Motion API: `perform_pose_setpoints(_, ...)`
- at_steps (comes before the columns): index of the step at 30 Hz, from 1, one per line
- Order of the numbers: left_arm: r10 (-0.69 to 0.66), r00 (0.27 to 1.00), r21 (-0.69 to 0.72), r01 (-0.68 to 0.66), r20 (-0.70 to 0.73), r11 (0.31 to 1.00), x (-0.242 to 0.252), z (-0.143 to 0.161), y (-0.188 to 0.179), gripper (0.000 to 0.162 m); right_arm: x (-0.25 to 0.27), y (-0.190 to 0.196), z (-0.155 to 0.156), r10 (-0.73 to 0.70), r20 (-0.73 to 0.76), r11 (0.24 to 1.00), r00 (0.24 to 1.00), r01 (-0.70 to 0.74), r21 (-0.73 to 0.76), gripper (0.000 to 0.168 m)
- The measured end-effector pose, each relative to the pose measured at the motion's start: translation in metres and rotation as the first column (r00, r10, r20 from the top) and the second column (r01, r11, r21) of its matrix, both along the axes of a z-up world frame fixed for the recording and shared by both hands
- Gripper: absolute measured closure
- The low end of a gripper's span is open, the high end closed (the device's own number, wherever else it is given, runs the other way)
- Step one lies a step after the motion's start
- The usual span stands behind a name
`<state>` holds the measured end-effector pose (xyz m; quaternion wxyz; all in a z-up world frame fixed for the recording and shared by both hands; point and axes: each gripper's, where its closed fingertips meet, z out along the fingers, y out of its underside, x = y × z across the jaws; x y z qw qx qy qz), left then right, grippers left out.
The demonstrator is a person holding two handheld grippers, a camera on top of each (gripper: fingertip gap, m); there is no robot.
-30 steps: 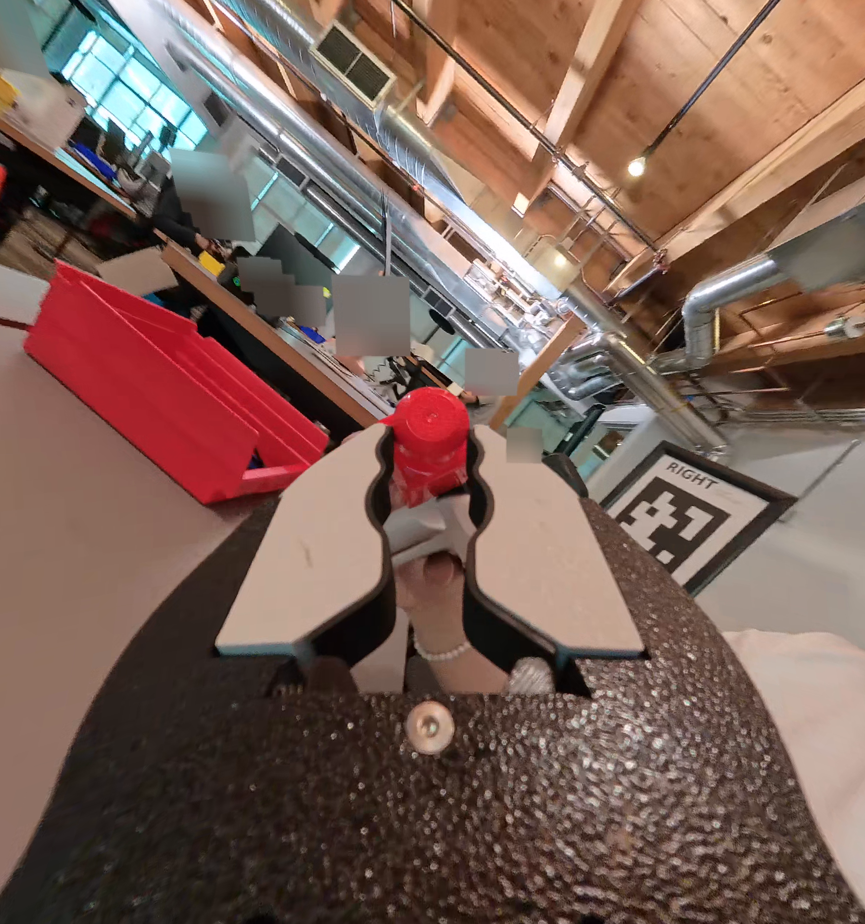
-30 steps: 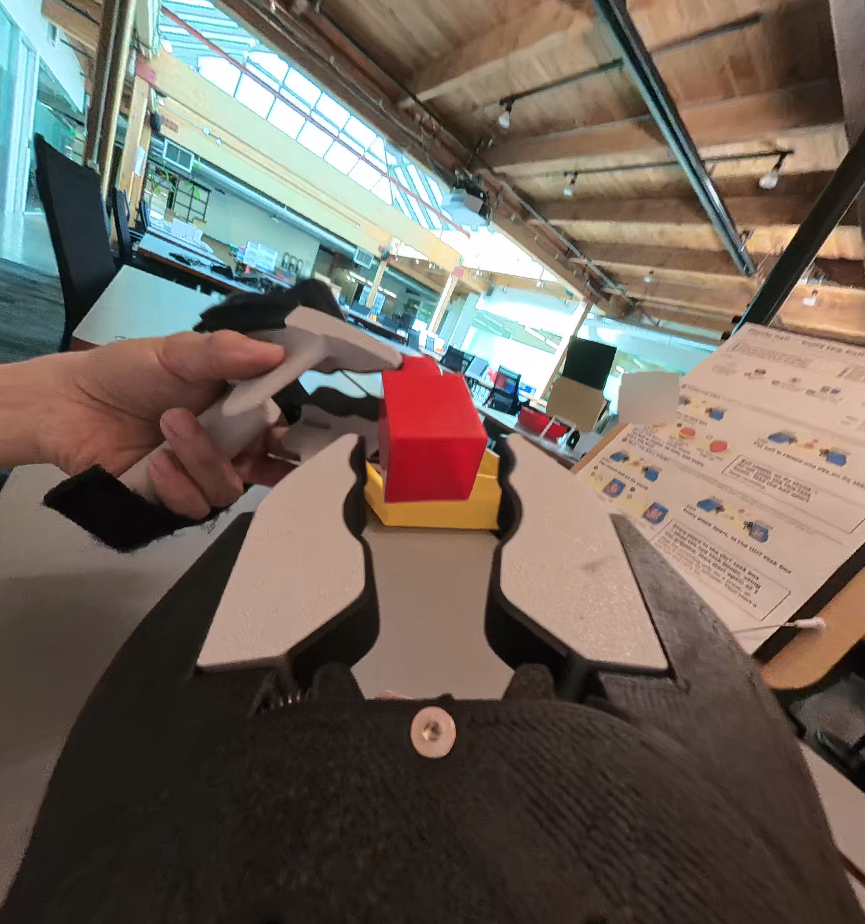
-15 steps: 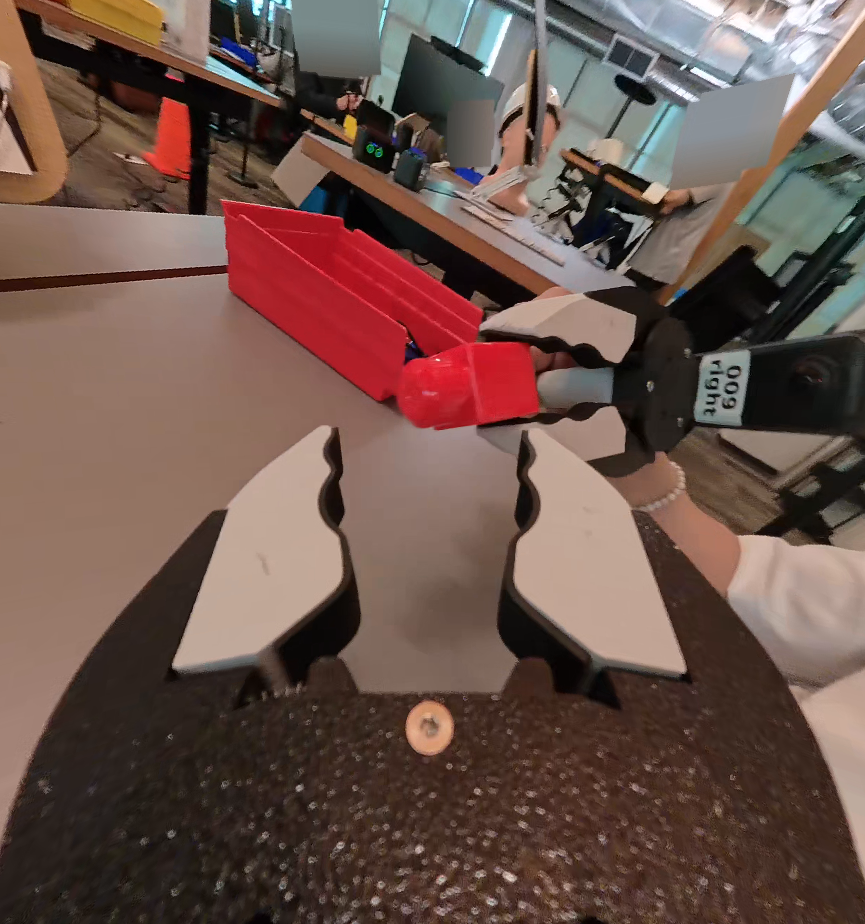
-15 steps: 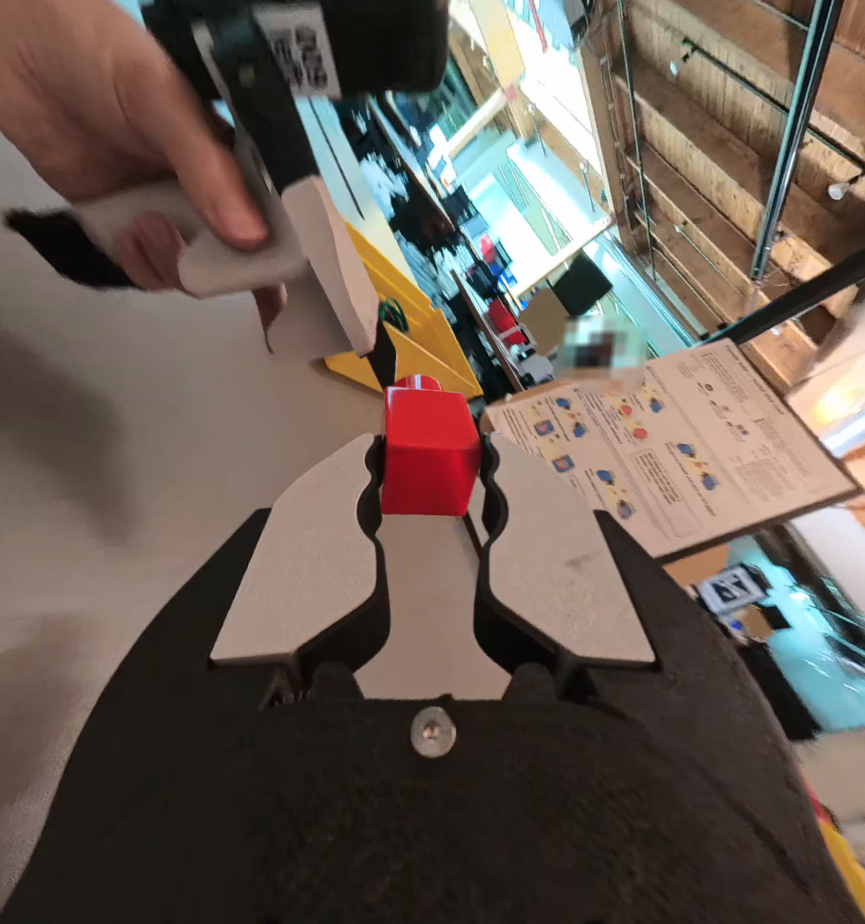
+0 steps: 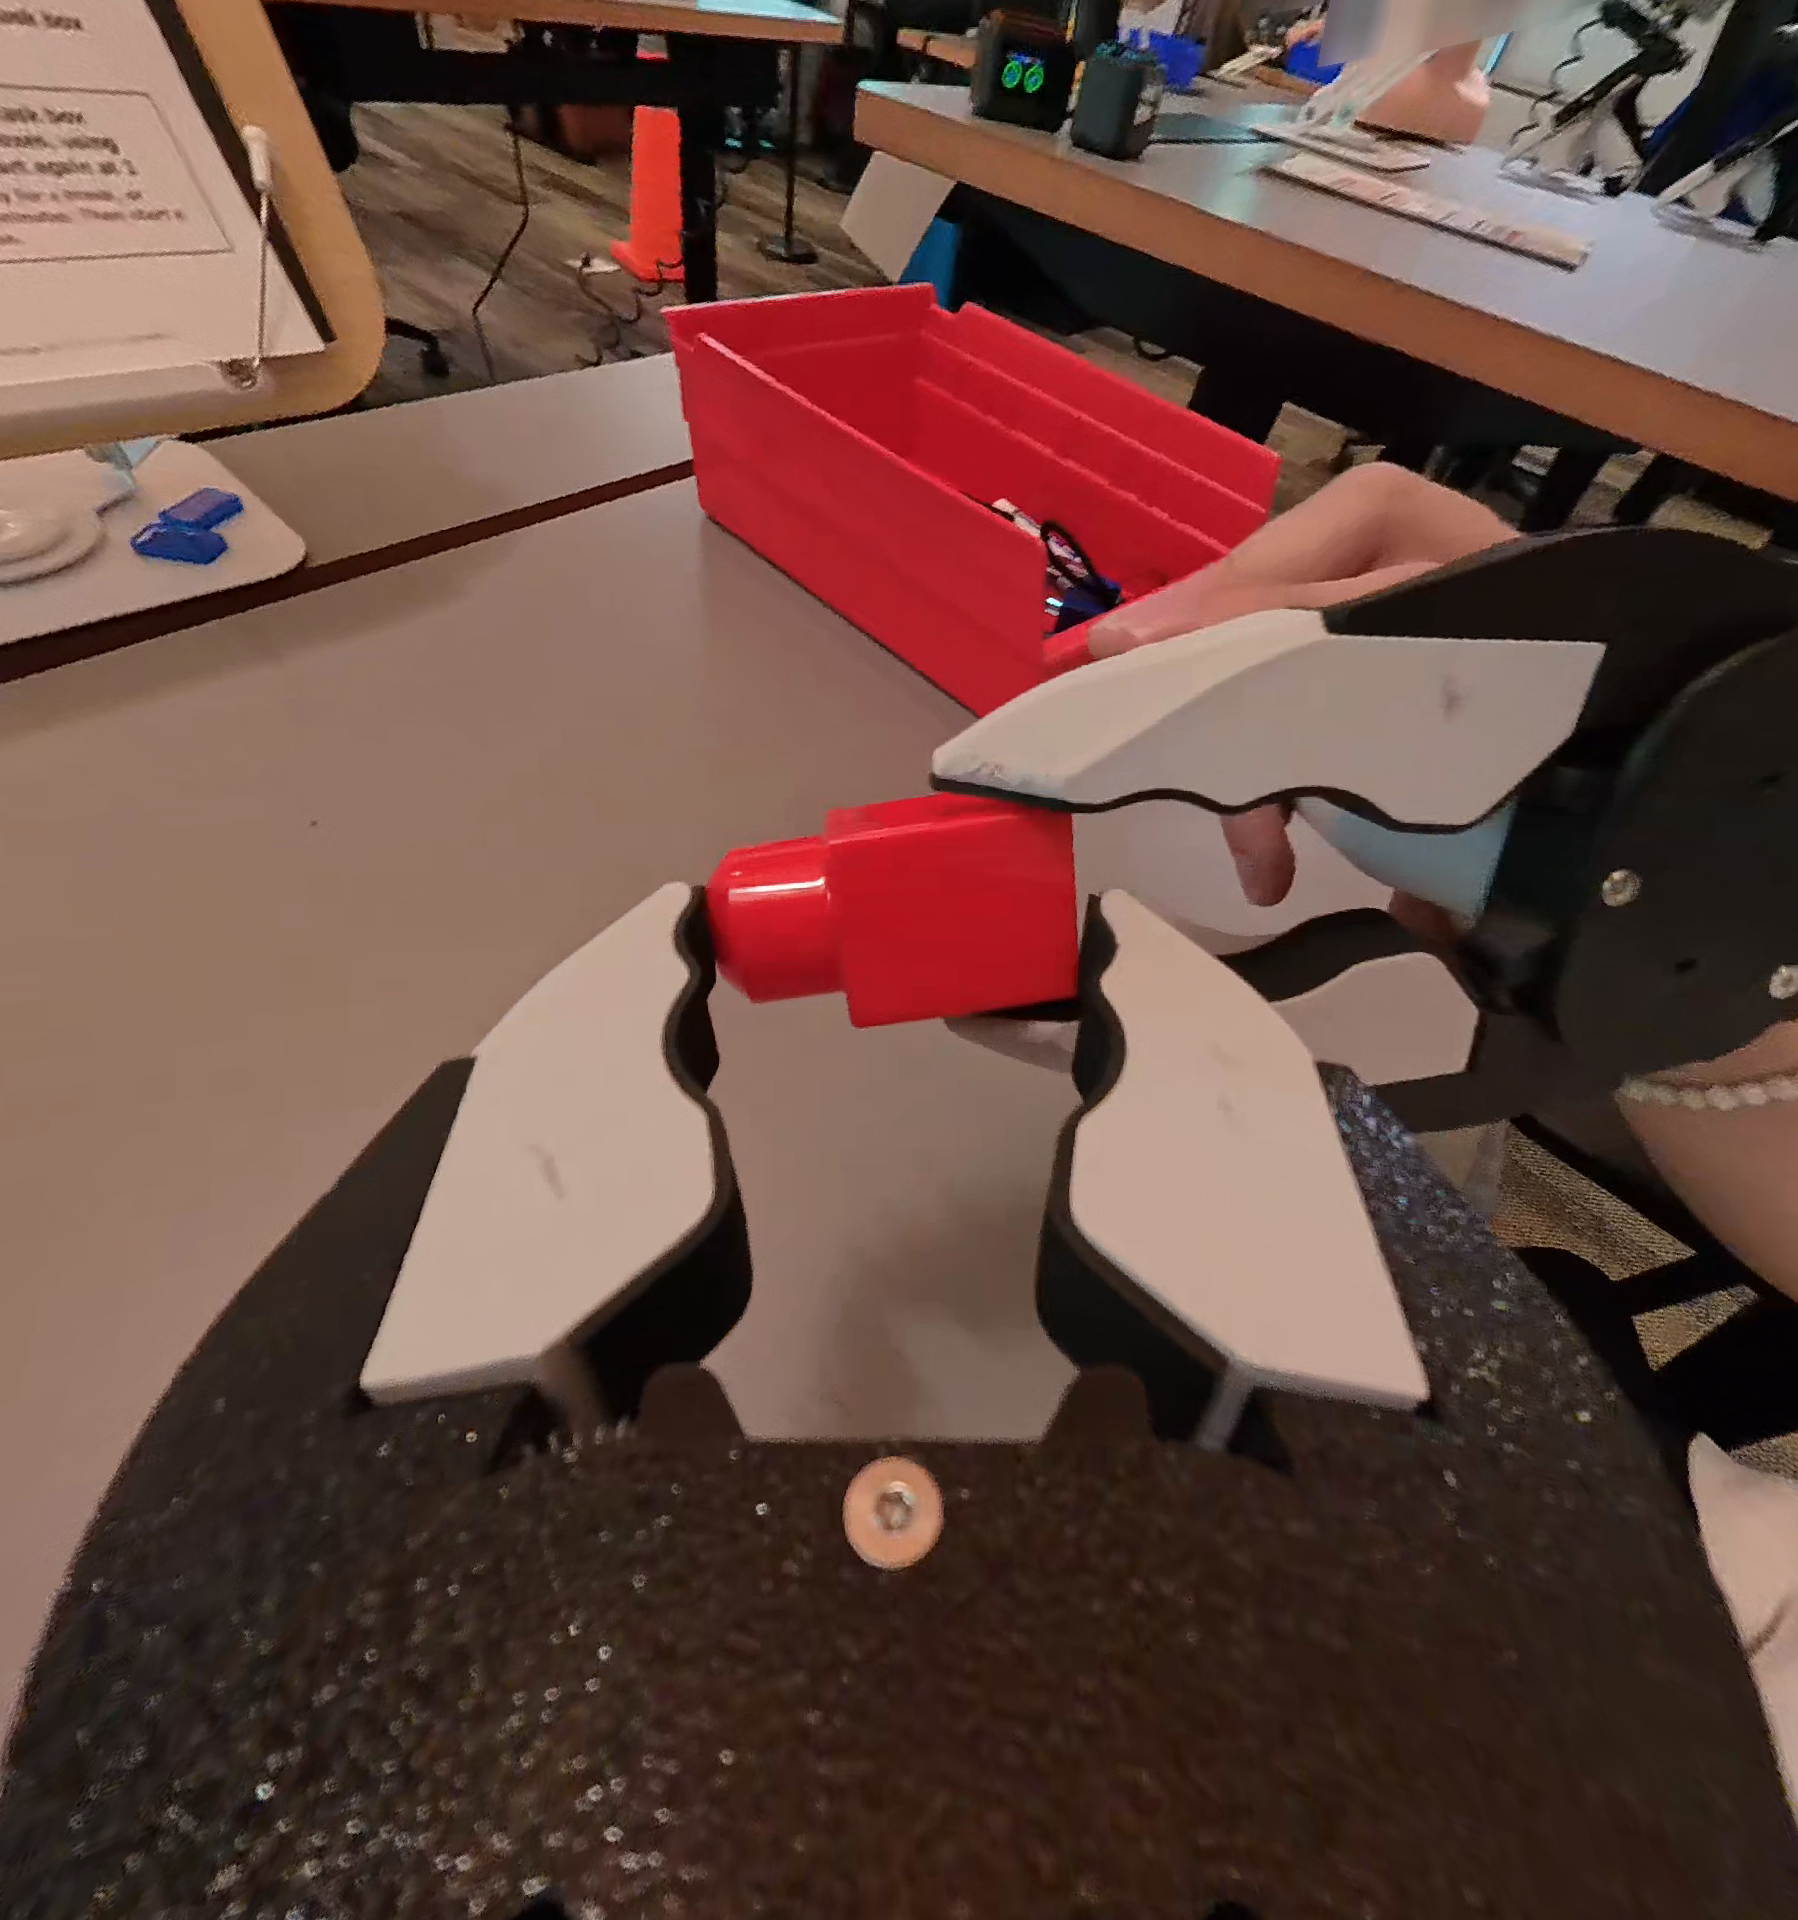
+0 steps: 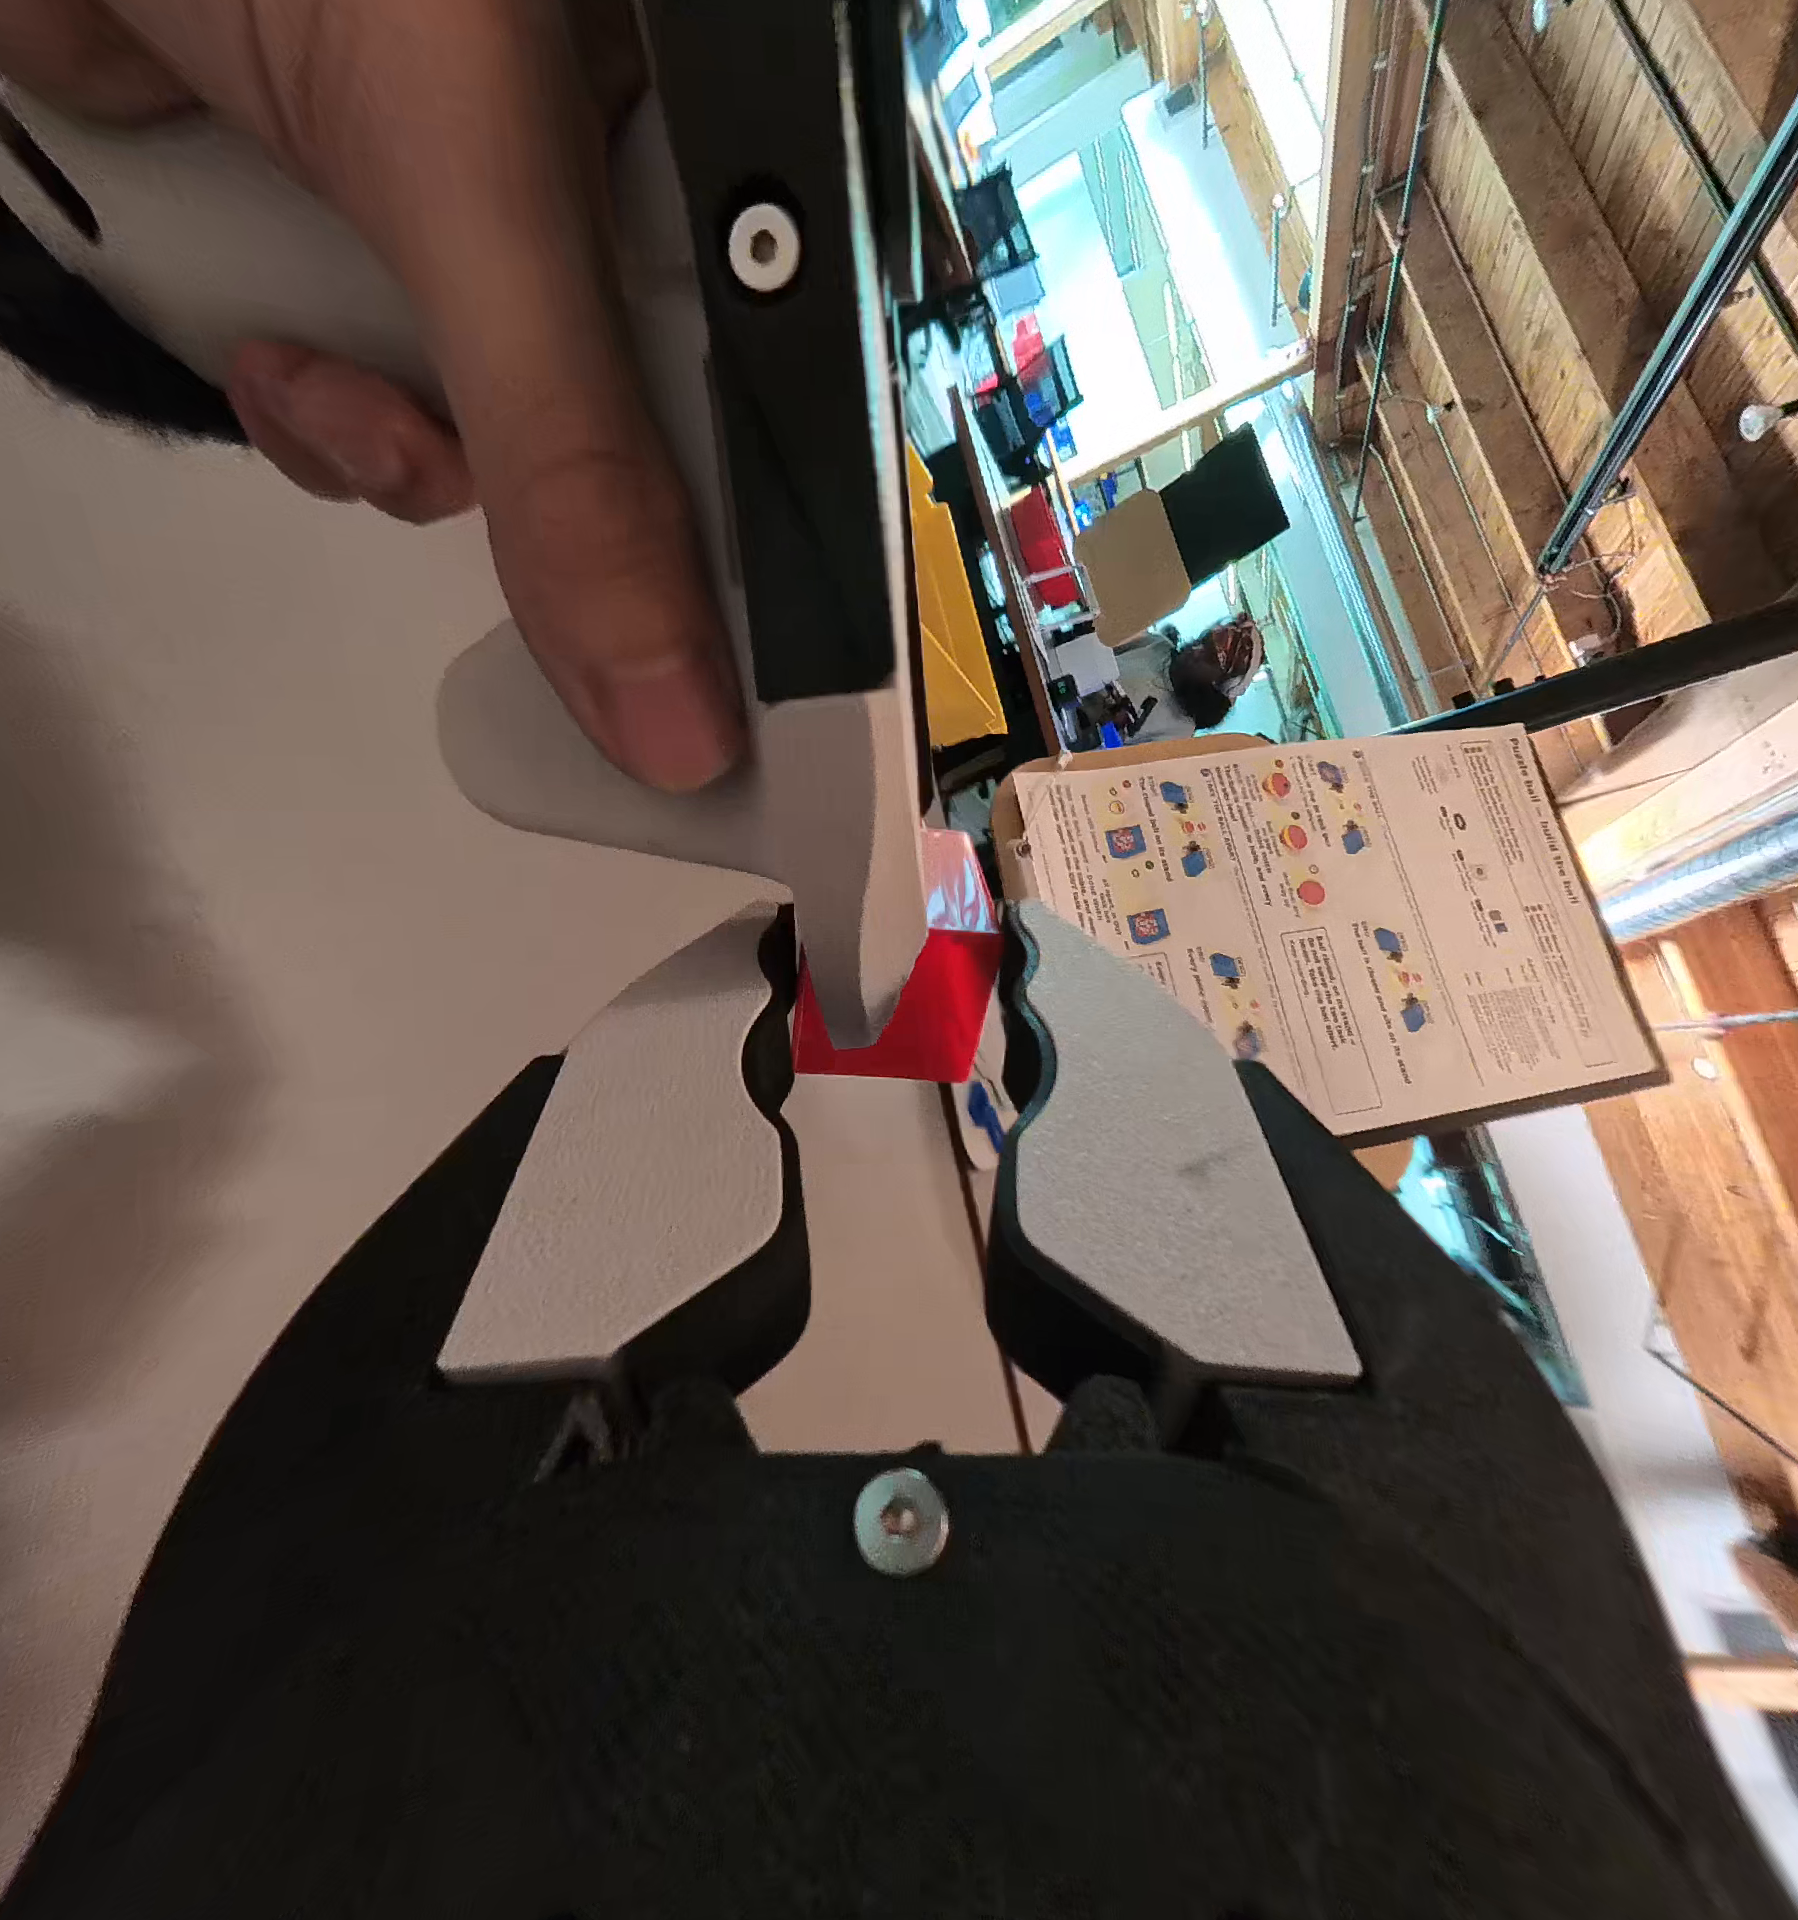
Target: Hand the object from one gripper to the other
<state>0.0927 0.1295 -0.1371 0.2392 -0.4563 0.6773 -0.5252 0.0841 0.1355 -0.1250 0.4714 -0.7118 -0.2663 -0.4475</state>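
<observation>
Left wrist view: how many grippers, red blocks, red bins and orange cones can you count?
Grippers: 2 (left gripper, right gripper)
Red block: 1
Red bin: 1
Orange cone: 1
Total: 5

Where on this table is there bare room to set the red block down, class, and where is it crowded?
Free: the grey tabletop left of the red bin, this side of the dark seam. Crowded: around the red block, where left claw and right claw meet, by the bin's near end.
</observation>
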Motion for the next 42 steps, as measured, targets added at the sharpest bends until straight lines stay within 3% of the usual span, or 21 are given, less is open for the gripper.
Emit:
perform_pose_setpoints(1, -0.016, 1.000, -0.007, 0.016, 0.012, 1.000, -0.001, 0.002, 0.000, 0.095, -0.003, 0.000, 0.001, 0.028, -0.044, 0.999, 0.999, -0.027, 0.018, 0.131)
perform_pose_setpoints(4, -0.069, 0.987, -0.014, 0.071, 0.143, 0.997, -0.002, 0.021, 0.006, 0.095, -0.011, -0.004, 0.007, 0.161, -0.339, 0.985, 0.927, -0.129, 0.115, 0.106)
perform_pose_setpoints(6, -0.153, 0.955, -0.019, 0.163, 0.254, 0.986, -0.009, 0.035, 0.006, 0.095, -0.015, -0.010, 0.020, 0.286, -0.587, 0.954, 0.758, -0.168, 0.247, 0.085)
perform_pose_setpoints(8, -0.266, 0.886, -0.019, 0.295, 0.380, 0.955, -0.022, 0.049, 0.003, 0.095, -0.019, -0.018, 0.042, 0.458, -0.771, 0.886, 0.443, -0.158, 0.435, 0.078)
perform_pose_setpoints(10, -0.363, 0.781, 0.017, 0.411, 0.508, 0.911, -0.040, 0.061, -0.001, 0.095, -0.023, -0.023, 0.055, 0.545, -0.837, 0.835, 0.048, -0.116, 0.537, 0.076)
perform_pose_setpoints(12, -0.424, 0.697, 0.090, 0.462, 0.579, 0.882, -0.053, 0.063, -0.004, 0.095, -0.036, -0.025, 0.050, 0.469, -0.827, 0.836, -0.309, -0.145, 0.529, 0.082)
perform_pose_setpoints(13, -0.446, 0.672, 0.131, 0.465, 0.591, 0.875, -0.055, 0.060, -0.005, 0.095, -0.042, -0.024, 0.048, 0.436, -0.804, 0.831, -0.404, -0.162, 0.532, 0.086)
perform_pose_setpoints(16, -0.507, 0.596, 0.250, 0.462, 0.623, 0.851, -0.061, 0.051, -0.012, 0.095, -0.053, -0.013, 0.034, 0.339, -0.771, 0.849, -0.539, -0.176, 0.497, 0.090)
perform_pose_setpoints(20, -0.537, 0.576, 0.293, 0.465, 0.616, 0.836, -0.060, 0.039, -0.016, 0.095, -0.068, -0.007, 0.027, 0.278, -0.748, 0.837, -0.603, -0.231, 0.497, 0.107)
perform_pose_setpoints(21, -0.537, 0.577, 0.300, 0.458, 0.615, 0.837, -0.059, 0.038, -0.015, 0.095, -0.068, -0.007, 0.027, 0.277, -0.746, 0.836, -0.606, -0.231, 0.498, 0.123)
perform_pose_setpoints(25, -0.526, 0.633, 0.324, 0.416, 0.567, 0.850, -0.050, 0.029, -0.011, 0.096, -0.059, -0.003, 0.019, 0.291, -0.776, 0.864, -0.560, -0.194, 0.464, 0.125)
perform_pose_setpoints(29, -0.464, 0.727, 0.202, 0.423, 0.506, 0.883, -0.042, 0.028, -0.004, 0.111, -0.046, -0.002, 0.019, 0.337, -0.796, 0.867, -0.502, -0.164, 0.471, 0.128)
perform_pose_setpoints(32, -0.398, 0.801, 0.070, 0.412, 0.448, 0.908, -0.035, 0.032, 0.006, 0.097, -0.022, -0.001, 0.004, 0.341, -0.907, 0.922, -0.247, -0.101, 0.374, 0.129)
perform_pose_setpoints(34, -0.341, 0.864, -0.018, 0.374, 0.370, 0.927, -0.028, 0.034, 0.012, 0.098, -0.006, -0.004, 0.003, 0.330, -0.943, 0.942, -0.054, -0.045, 0.332, 0.129)
perform_pose_setpoints(38, -0.172, 0.966, -0.215, 0.213, 0.194, 0.953, -0.015, 0.042, 0.017, 0.107, 0.027, -0.009, -0.006, 0.138, -0.891, 0.974, 0.432, 0.106, 0.202, 0.129)
perform_pose_setpoints(40, -0.118, 0.985, -0.260, 0.147, 0.124, 0.954, -0.013, 0.041, 0.013, 0.111, 0.032, -0.008, -0.009, 0.053, -0.819, 0.973, 0.572, 0.153, 0.170, 0.129)
perform_pose_setpoints(42, -0.071, 0.994, -0.206, 0.087, 0.084, 0.975, -0.009, 0.033, 0.010, 0.111, 0.029, -0.003, -0.013, -0.003, -0.761, 0.976, 0.648, 0.168, 0.140, 0.129)
